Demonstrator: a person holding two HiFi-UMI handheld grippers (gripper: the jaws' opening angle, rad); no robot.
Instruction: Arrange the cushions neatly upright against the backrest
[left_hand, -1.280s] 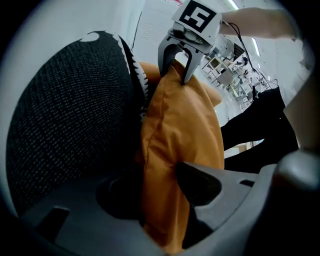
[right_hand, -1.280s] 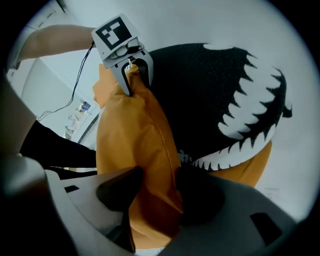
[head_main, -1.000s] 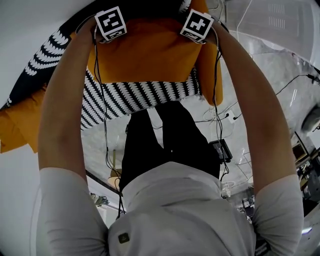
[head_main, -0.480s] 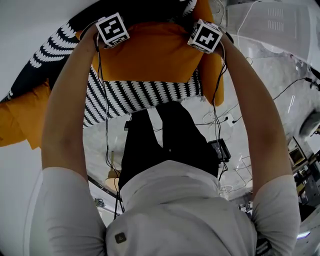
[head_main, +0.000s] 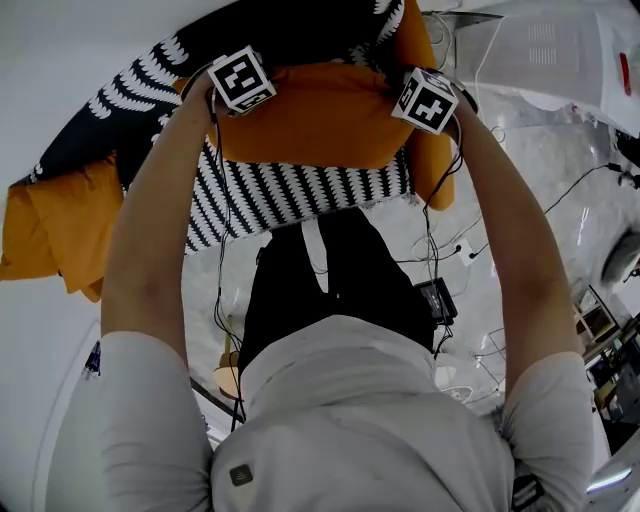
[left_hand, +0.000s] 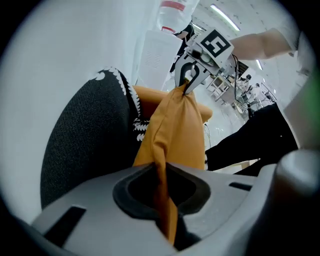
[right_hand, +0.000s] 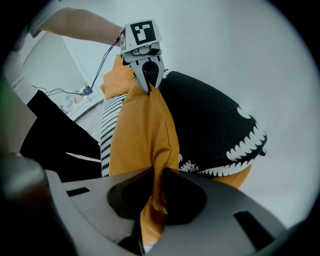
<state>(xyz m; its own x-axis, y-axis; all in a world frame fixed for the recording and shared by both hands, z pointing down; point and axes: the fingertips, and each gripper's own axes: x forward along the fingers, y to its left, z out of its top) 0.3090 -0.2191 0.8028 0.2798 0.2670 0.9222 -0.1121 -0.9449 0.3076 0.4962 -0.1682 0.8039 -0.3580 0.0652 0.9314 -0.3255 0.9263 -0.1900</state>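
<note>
An orange cushion (head_main: 320, 115) hangs between my two grippers over the striped sofa seat (head_main: 300, 190). My left gripper (head_main: 240, 95) is shut on its top left corner, with orange fabric pinched between the jaws (left_hand: 162, 200). My right gripper (head_main: 425, 112) is shut on the top right corner (right_hand: 155, 197). Both pairs of jaws have just been closing on the fabric. Each gripper view shows the other gripper at the far corner: the right one (left_hand: 187, 87) and the left one (right_hand: 148, 82). A black cushion with white teeth-like print (right_hand: 210, 125) stands behind it.
A second orange cushion (head_main: 60, 225) lies at the sofa's left end, a third (head_main: 432, 165) at the right end. The person's dark trousers (head_main: 330, 280) stand close to the seat's front edge. Cables and a small black box (head_main: 440, 298) lie on the floor.
Both grippers have risen with the orange cushion's top edge, lifting it off the striped seat. The view has shifted, and more of the left orange cushion shows.
</note>
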